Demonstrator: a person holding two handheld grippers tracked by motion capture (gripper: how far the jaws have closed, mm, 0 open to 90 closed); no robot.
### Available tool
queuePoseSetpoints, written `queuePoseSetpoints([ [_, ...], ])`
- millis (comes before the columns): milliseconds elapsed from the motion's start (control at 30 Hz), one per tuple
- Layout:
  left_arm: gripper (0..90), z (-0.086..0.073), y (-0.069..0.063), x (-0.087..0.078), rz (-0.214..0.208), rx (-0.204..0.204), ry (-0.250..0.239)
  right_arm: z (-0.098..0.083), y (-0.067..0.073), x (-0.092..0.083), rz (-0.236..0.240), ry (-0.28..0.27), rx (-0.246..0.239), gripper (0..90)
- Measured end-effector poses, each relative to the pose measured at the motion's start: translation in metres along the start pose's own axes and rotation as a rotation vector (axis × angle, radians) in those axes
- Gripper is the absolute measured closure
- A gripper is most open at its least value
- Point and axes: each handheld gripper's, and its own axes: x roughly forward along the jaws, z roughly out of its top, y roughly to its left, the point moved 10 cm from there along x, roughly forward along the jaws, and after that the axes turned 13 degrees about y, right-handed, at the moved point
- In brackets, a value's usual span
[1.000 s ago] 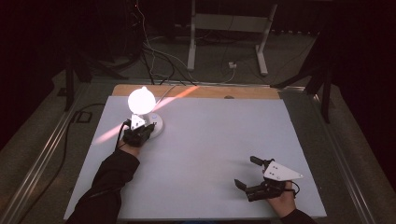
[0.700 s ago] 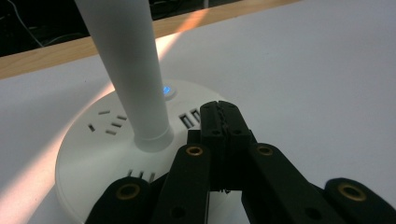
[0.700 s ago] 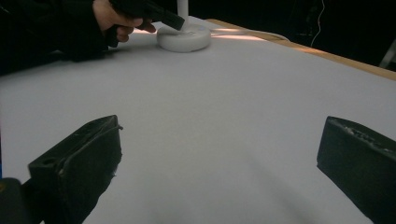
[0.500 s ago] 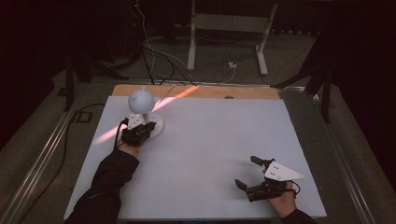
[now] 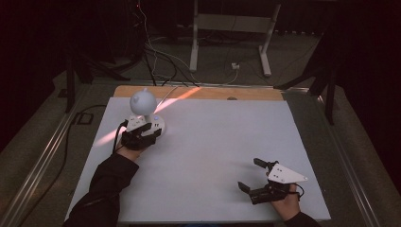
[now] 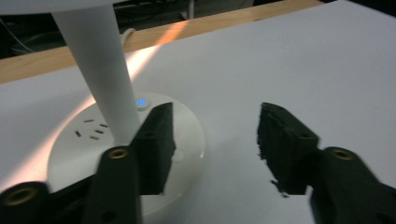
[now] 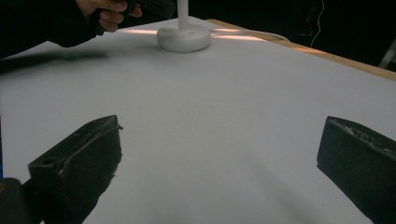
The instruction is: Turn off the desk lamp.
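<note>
Left gripper open, empty, one jaw over lamp base at 10 o'clock; bump could tip it. Right gripper wide, empty.

A white lamp with a round globe head, slim stem and round disc base stood at the far left of the white tabletop. A small blue light glowed on the base. A wooden strip edged the table's far side.
</note>
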Motion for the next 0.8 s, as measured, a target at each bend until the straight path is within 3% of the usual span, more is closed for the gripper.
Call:
queuePoseSetpoints([
  [100,40.0,0.001,-0.002,-0.003,-0.001,-0.005,0.001,0.000,0.000,0.000,0.001,0.000,0.000,0.0],
  [400,17.3,-0.002,-0.015,-0.010,-0.068,-0.012,0.024,0.000,-0.001,0.000,0.001,0.002,0.002,0.0],
  [600,1.5,-0.008,-0.034,-0.013,-0.139,0.069,0.074,-0.001,-0.001,0.000,0.000,0.001,0.007,0.0],
  [800,0.5,-0.009,-0.046,-0.016,-0.181,0.079,0.075,-0.002,-0.001,-0.002,-0.003,0.002,0.012,0.0],
])
